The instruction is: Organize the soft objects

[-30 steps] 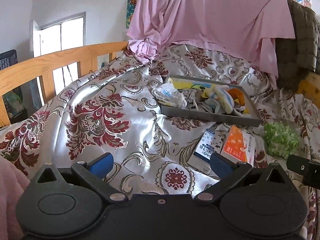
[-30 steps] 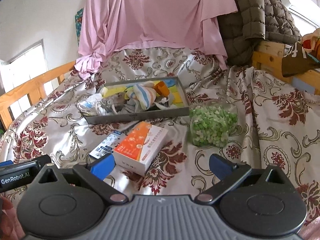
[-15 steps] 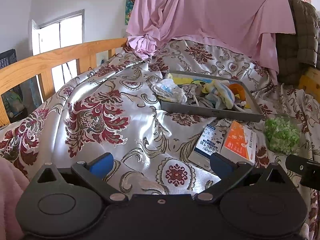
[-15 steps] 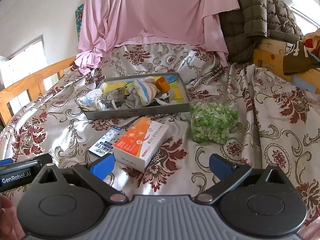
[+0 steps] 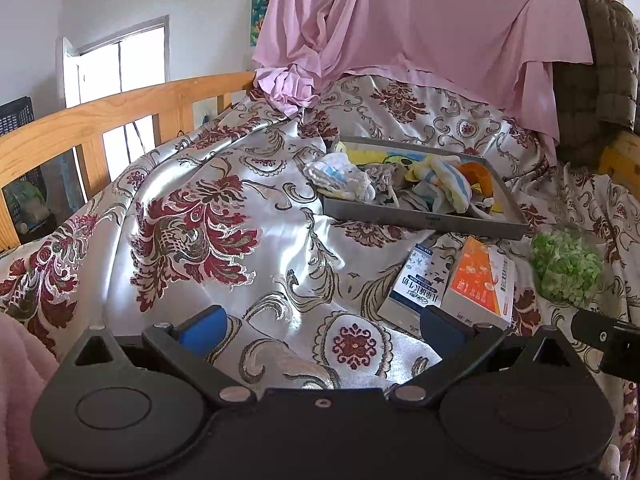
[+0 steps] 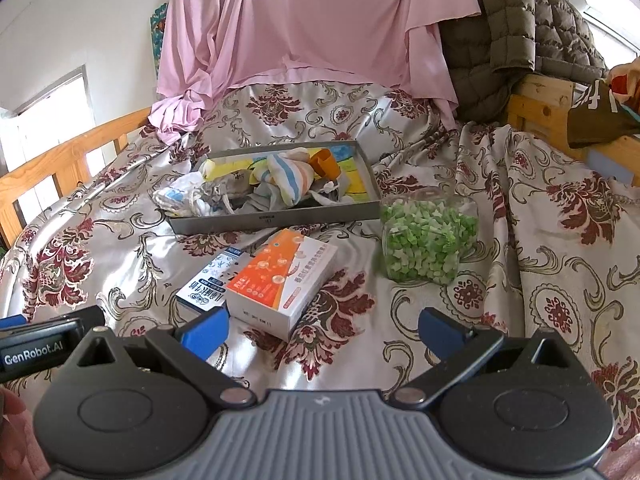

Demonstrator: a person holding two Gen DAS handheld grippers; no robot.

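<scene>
A grey tray (image 6: 276, 218) (image 5: 424, 220) lies on the bed and holds several soft items: a white-and-blue bundle (image 5: 340, 178) (image 6: 176, 198) hanging over its left rim, a grey cloth (image 6: 232, 188), a striped sock (image 6: 292, 178) (image 5: 452, 184) and an orange piece (image 6: 326, 162). My left gripper (image 5: 320, 328) is open, low over the bedspread, well short of the tray. My right gripper (image 6: 322, 328) is open too, with the orange-and-white box (image 6: 280, 280) just ahead between its fingers, untouched.
A blue-and-white box (image 6: 208, 284) (image 5: 416, 284) lies beside the orange box (image 5: 478, 280). A clear jar of green bits (image 6: 428, 236) (image 5: 566, 268) stands right of the tray. A wooden rail (image 5: 120, 108) runs along the left; pink cloth (image 6: 304, 24) and a brown quilted jacket (image 6: 520, 20) hang behind.
Both grippers have edged forward and slightly up; the tray, boxes and jar sit a little lower and larger in view. Both stay open and nothing was picked up.
</scene>
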